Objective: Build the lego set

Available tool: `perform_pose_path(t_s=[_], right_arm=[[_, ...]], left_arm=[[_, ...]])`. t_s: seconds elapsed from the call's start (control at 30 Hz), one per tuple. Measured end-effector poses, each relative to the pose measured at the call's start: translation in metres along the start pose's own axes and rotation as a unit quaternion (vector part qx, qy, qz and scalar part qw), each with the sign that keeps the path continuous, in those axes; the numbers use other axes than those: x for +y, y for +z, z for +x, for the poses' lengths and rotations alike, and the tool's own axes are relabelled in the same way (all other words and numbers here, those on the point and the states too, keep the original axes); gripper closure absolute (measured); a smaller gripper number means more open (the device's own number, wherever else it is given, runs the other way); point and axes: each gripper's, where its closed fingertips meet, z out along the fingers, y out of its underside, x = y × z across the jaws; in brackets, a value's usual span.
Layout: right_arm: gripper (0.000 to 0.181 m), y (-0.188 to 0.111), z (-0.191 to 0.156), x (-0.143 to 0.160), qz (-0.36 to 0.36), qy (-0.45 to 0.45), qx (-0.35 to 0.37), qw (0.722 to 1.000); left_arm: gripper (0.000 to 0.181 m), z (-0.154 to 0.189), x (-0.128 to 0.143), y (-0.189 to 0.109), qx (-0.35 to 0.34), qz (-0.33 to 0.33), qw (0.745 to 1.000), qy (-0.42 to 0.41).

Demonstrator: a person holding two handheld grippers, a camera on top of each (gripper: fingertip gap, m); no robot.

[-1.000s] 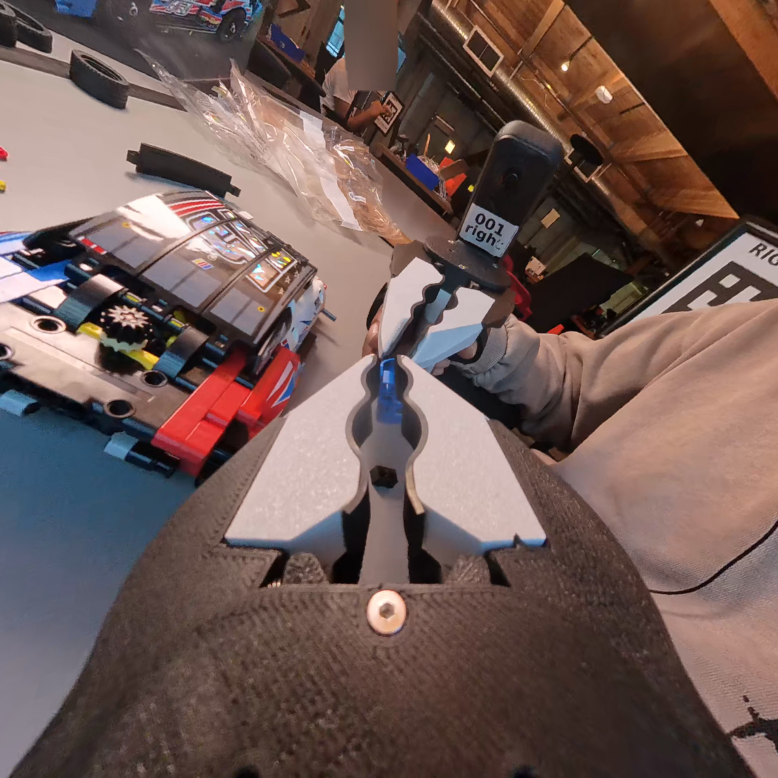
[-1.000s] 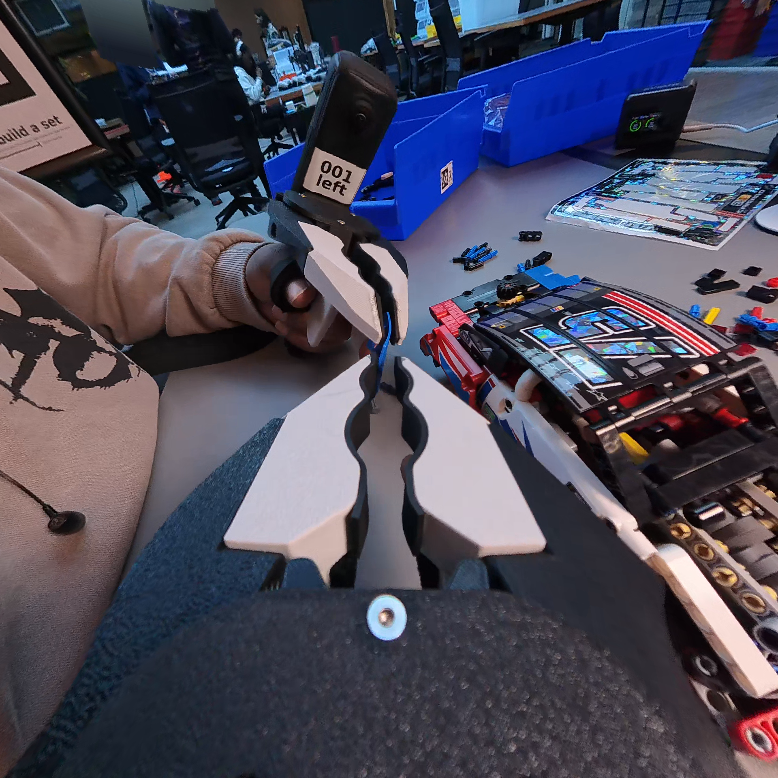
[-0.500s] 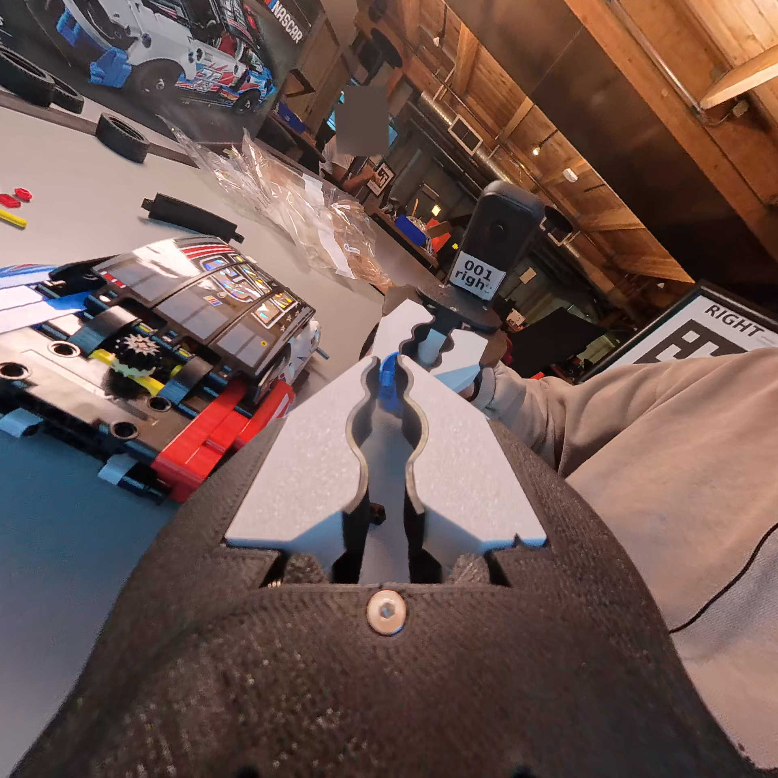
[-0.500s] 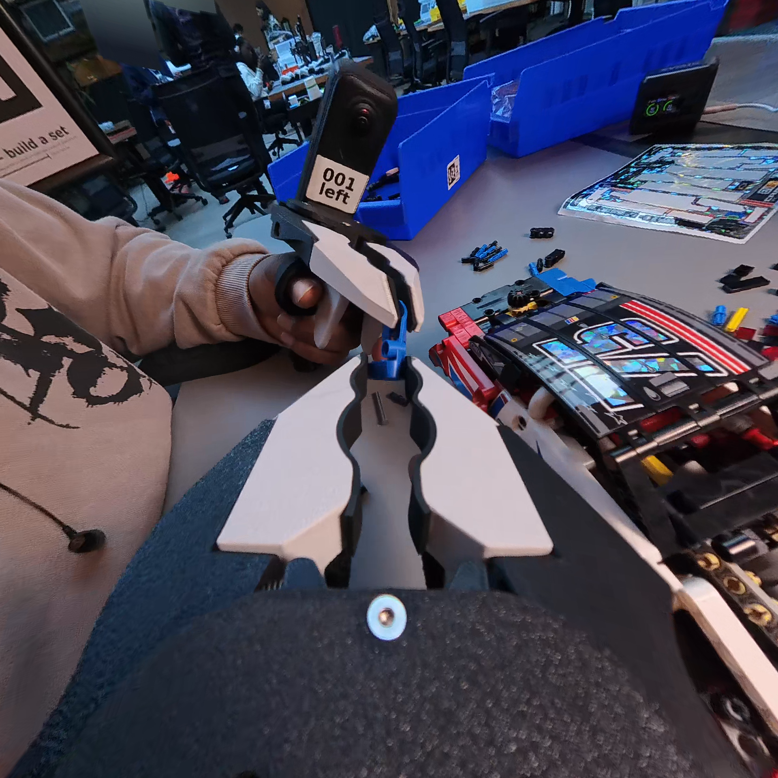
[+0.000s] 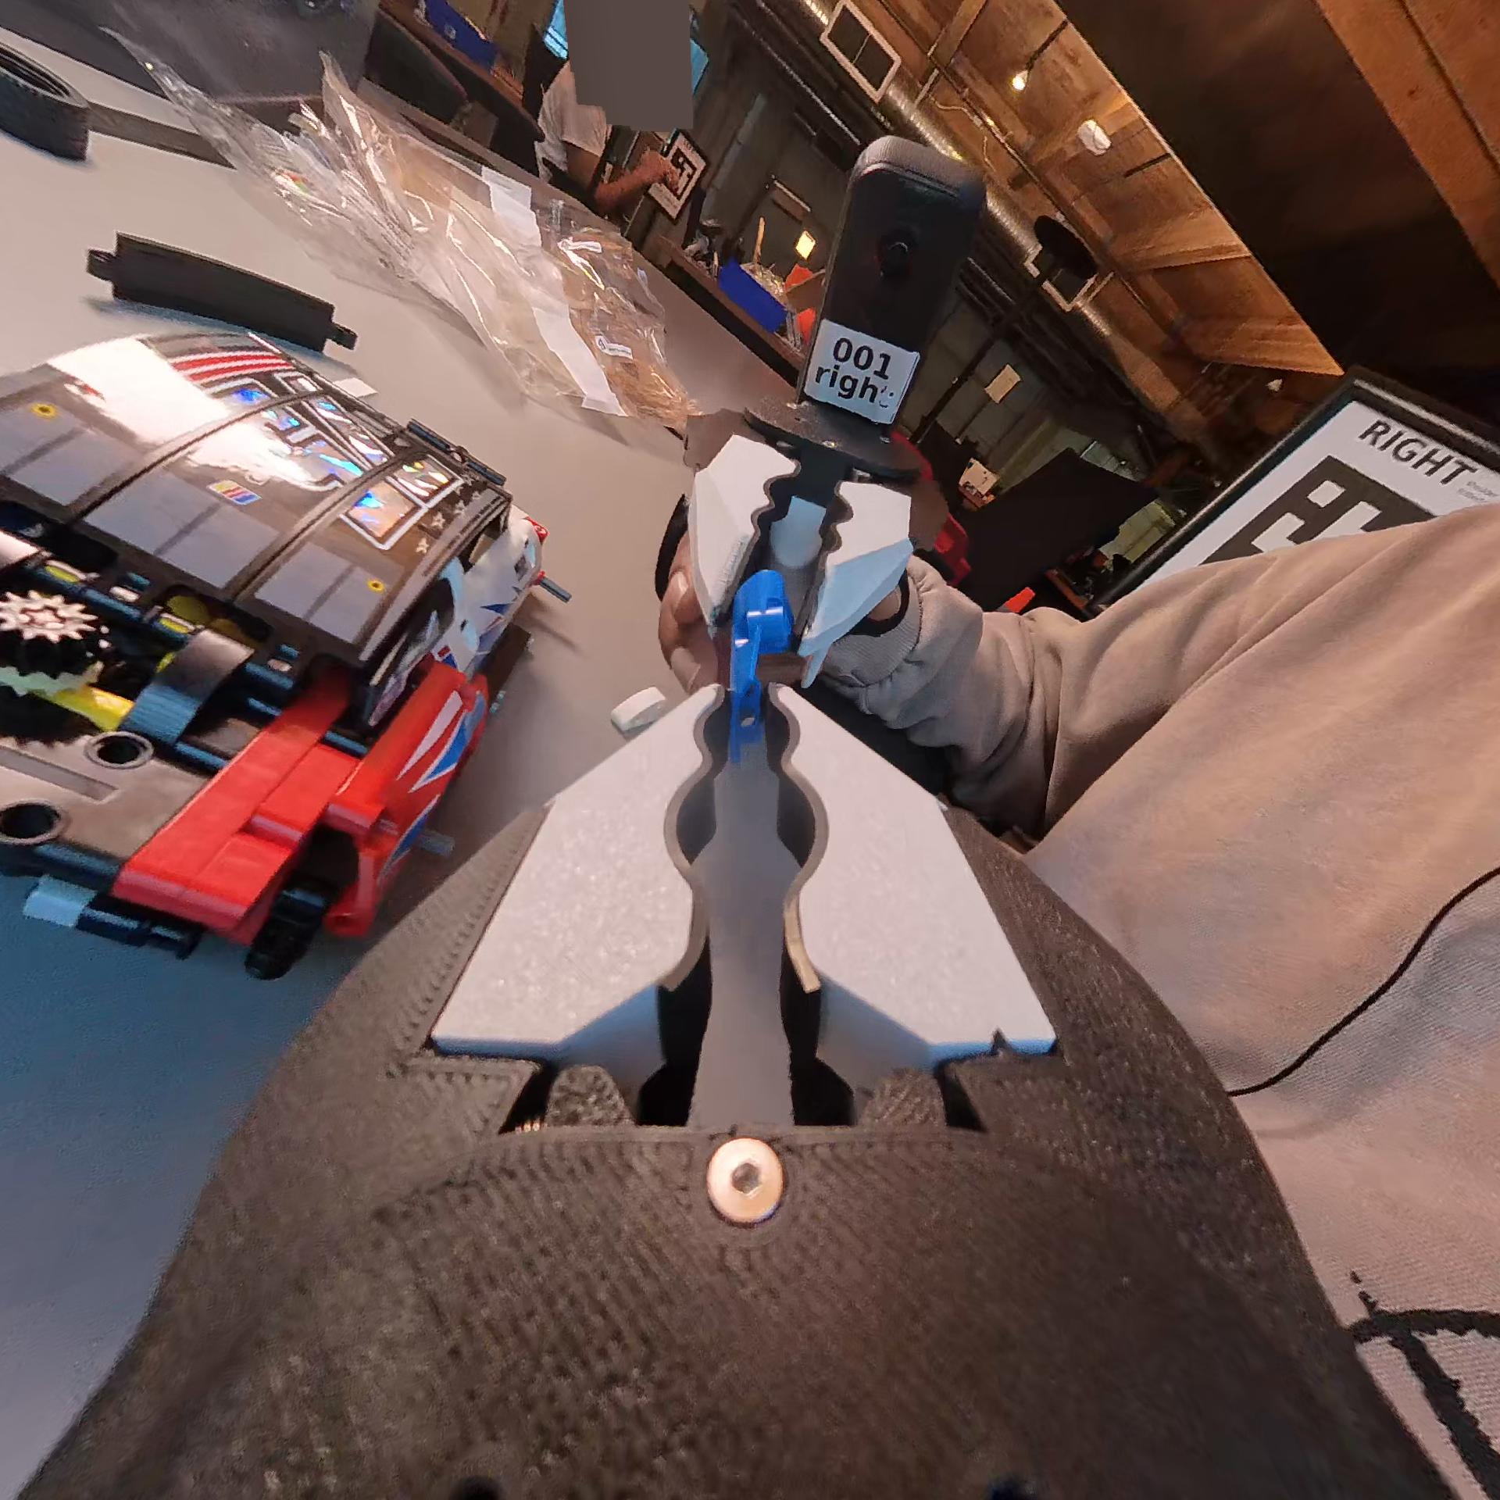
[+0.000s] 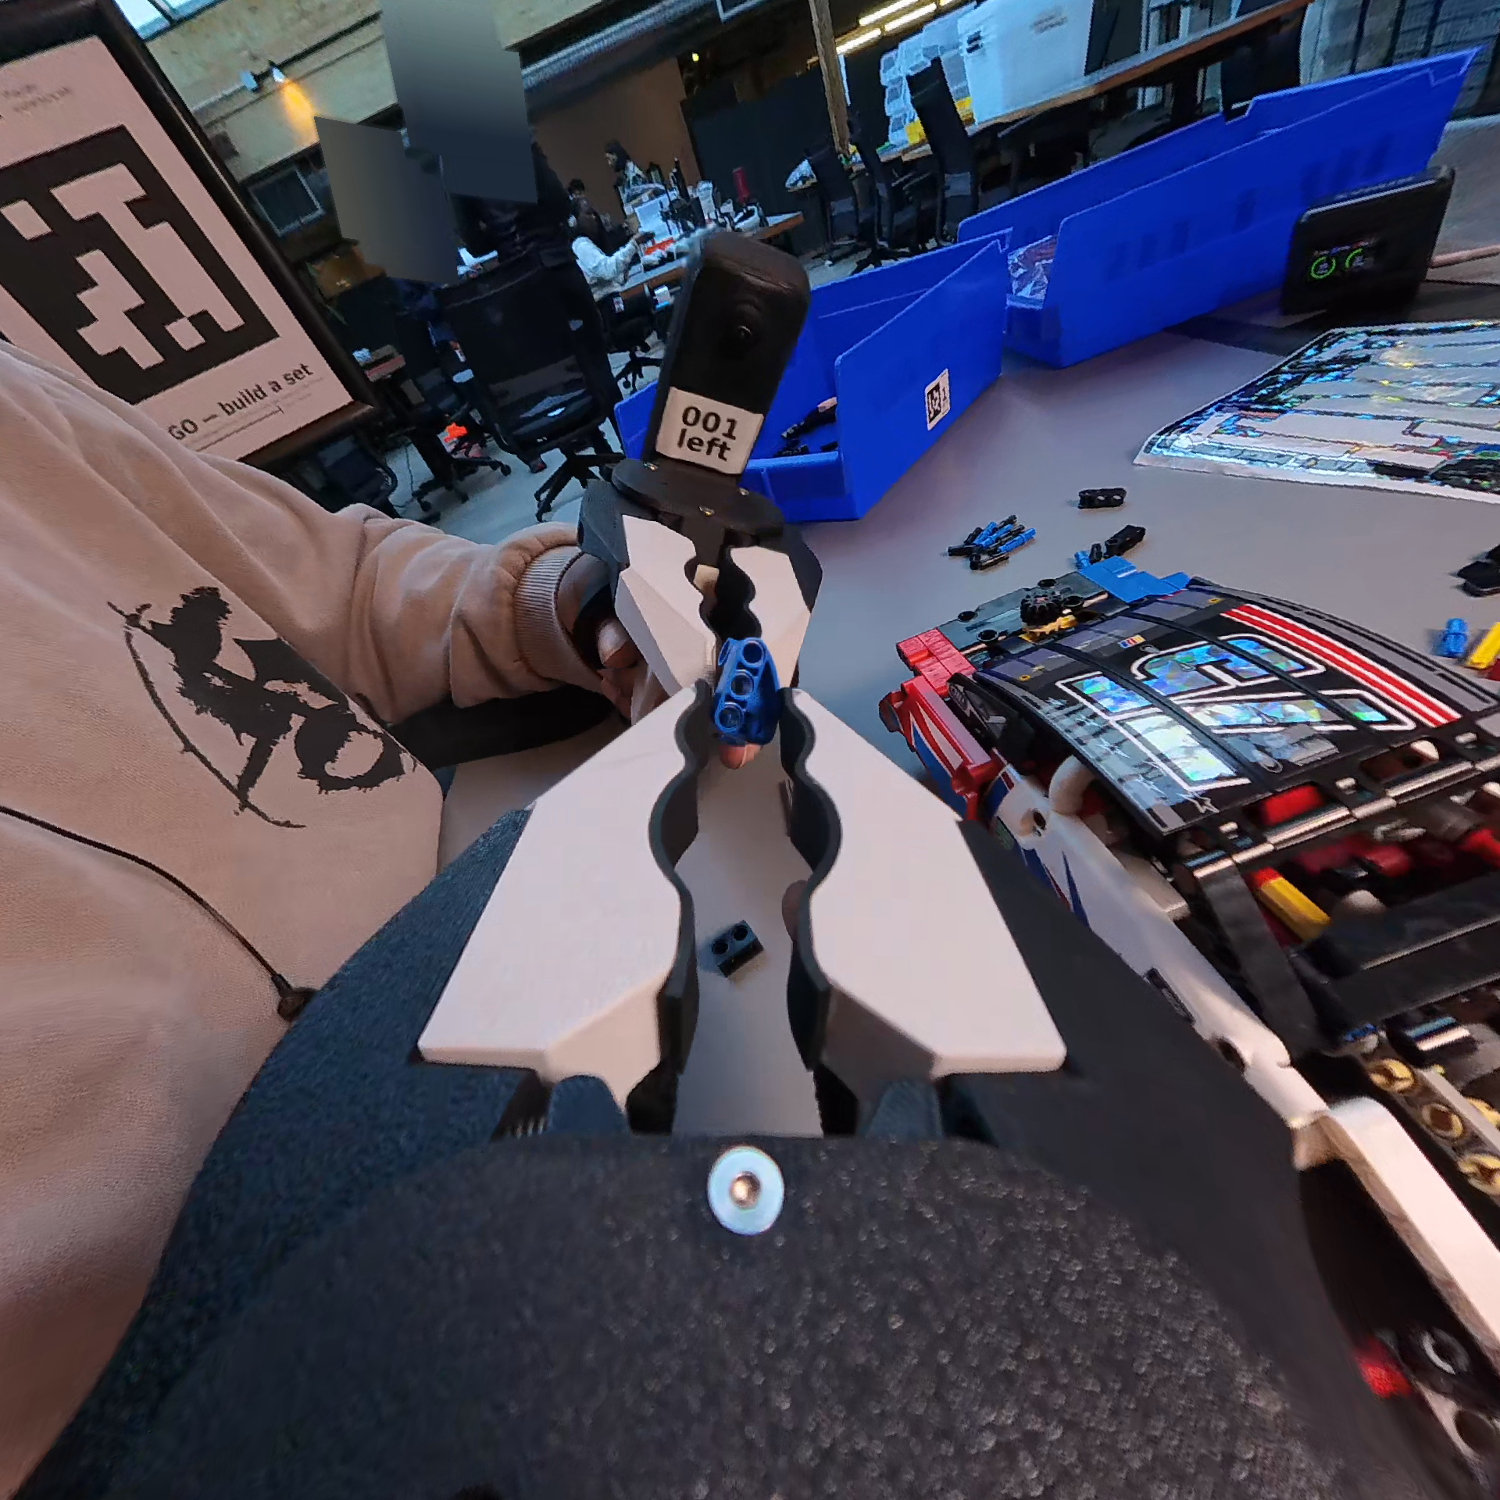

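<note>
Blue is what jumps out first: a small blue beam piece with a row of holes (image 6: 743, 694) is held up in the air between the two grippers, above the grey table (image 6: 1055, 438) and just in front of the person's chest. The left gripper (image 5: 745, 714) has its fingers pressed together on the lower end of the piece. The right gripper (image 6: 739, 730) has its fingers spread a little around the same piece, tips close on either side, but I can't tell if they actually touch it. Looks to me like a handoff or a regrip in mid-air.

Progress-wise, the car model (image 6: 1217, 730) is pretty far along: black roof with shiny stickers, red and white nose, lots of frame and gears showing at the rear. Not finished though, I'd say. A tyre (image 5: 40, 114) and a curved black part (image 5: 219, 288) sit loose on the table beyond the car, a little black brick (image 6: 734, 948) lies just under the right gripper, and small pins (image 6: 994, 540) plus other bits are scattered near the instruction sheet (image 6: 1339, 406).

Room to move: the table between the person and the car's nose is open, so bringing the piece to the car looks easy. Tighter spots are the sleeves close behind both grippers, the car right beside the right gripper, and the blue bins (image 6: 893, 390) and plastic bags (image 5: 487, 243) farther back.
</note>
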Motion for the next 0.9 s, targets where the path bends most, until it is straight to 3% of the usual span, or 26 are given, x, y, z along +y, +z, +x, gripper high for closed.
perform_pose_path(t_s=[0.2, 0.53, 0.9], right_arm=[[0.168, 0.002, -0.003, -0.009, 0.03, -0.003, -0.007, 1.0], [0.166, -0.004, 0.023, -0.025, 0.06, -0.123, 0.098, 0.986], [0.172, 0.003, 0.02, -0.011, 0.031, -0.16, 0.093, 0.982]], left_arm=[[0.176, 0.005, -0.003, 0.003, 0.026, 0.023, 0.998, -0.055], [0.177, -0.013, -0.018, -0.005, 0.009, 0.078, 0.991, -0.105], [0.177, -0.01, -0.019, -0.004, 0.032, 0.085, 0.987, -0.136]])
